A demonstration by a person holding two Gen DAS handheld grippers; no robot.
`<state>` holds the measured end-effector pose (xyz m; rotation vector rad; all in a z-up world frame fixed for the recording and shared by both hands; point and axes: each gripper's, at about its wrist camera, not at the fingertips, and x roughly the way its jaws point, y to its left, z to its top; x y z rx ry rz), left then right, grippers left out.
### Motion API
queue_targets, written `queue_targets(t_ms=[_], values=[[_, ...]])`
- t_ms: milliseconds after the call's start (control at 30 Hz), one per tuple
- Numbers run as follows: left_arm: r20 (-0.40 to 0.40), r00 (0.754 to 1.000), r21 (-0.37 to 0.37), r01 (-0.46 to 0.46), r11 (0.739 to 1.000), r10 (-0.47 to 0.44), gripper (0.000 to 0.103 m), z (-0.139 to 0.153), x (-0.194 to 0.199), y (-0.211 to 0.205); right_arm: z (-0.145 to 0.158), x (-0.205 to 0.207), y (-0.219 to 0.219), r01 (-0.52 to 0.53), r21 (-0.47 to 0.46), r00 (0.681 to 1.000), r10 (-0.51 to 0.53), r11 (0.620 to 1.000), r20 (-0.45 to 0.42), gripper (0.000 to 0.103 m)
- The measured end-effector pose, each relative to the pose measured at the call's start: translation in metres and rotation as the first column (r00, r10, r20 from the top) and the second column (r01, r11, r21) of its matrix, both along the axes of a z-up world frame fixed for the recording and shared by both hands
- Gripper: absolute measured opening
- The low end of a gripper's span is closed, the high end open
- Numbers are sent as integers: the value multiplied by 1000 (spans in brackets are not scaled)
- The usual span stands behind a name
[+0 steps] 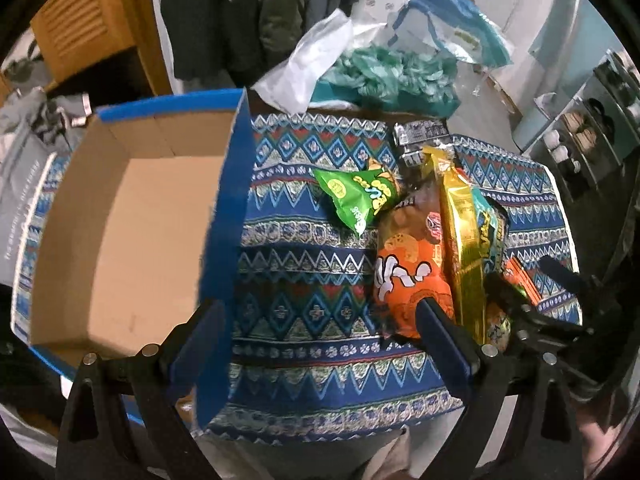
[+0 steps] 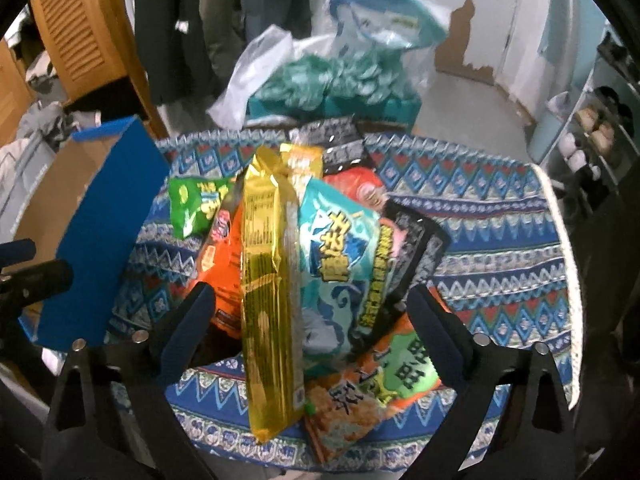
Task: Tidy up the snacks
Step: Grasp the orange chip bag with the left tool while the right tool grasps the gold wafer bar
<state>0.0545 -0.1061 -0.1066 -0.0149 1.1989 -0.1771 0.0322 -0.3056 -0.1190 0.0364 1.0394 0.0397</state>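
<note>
A: Looking down the right gripper (image 2: 310, 312), I see its jaws spread wide around the snack pile without pressing on it; a gold packet (image 2: 270, 280) and a teal packet (image 2: 332, 264) stand between the fingers.

B: And the left gripper (image 1: 320, 320)?

A: Also wide apart, gripping nothing. One finger sits over the blue wall of the cardboard box (image 1: 132, 232), the other at the near end of the orange packet (image 1: 408, 272).

B: Where do the snacks lie?

A: Heaped on the patterned cloth (image 1: 304, 264), just right of the box, which holds nothing. A pale green packet (image 2: 404, 372) lies nearest in the right view. A small green bag (image 1: 356, 196) lies a little apart towards the box, and black packets (image 2: 340, 144) at the far end.

B: Beyond that?

A: Crumpled plastic bags (image 2: 340, 76), then hanging coats (image 2: 176, 20).
</note>
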Motion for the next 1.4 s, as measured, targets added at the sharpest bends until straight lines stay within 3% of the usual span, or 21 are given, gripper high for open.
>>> queue_targets(t_ms=[267,367,467,533,600,1033,1200,1400], values=[[-29,999,-31,-45,999,44,97,-20,15,2,-32,18,10,-49,-5,997,48,999,-67,83],[-26,999,-32,-44,999,43,97,-24,19,0,-41,22,14,-63,-10,995,62,998,-82,73],[-38,998,-35,-41,999,40,97,-30,23,-3,-46,24,16,-74,-9,994,73,997,-81,60],[-44,998,-38,-39,999,38,97,-33,26,-6,-46,26,15,-85,12,993,86,996,-82,39],[-49,998,-42,-34,999,32,97,-35,27,-10,-45,26,16,-86,15,993,87,996,-75,29],[-89,995,-61,27,998,-33,97,-52,42,-57,-30,13,-23,14,115,999,-11,993,-32,27],[-132,990,-43,49,998,-55,97,-68,47,-72,-39,12,-36,48,157,997,-39,986,-60,27],[-199,979,-90,21,996,-38,97,-87,52,-76,-45,14,-37,52,188,997,-39,981,-70,32]])
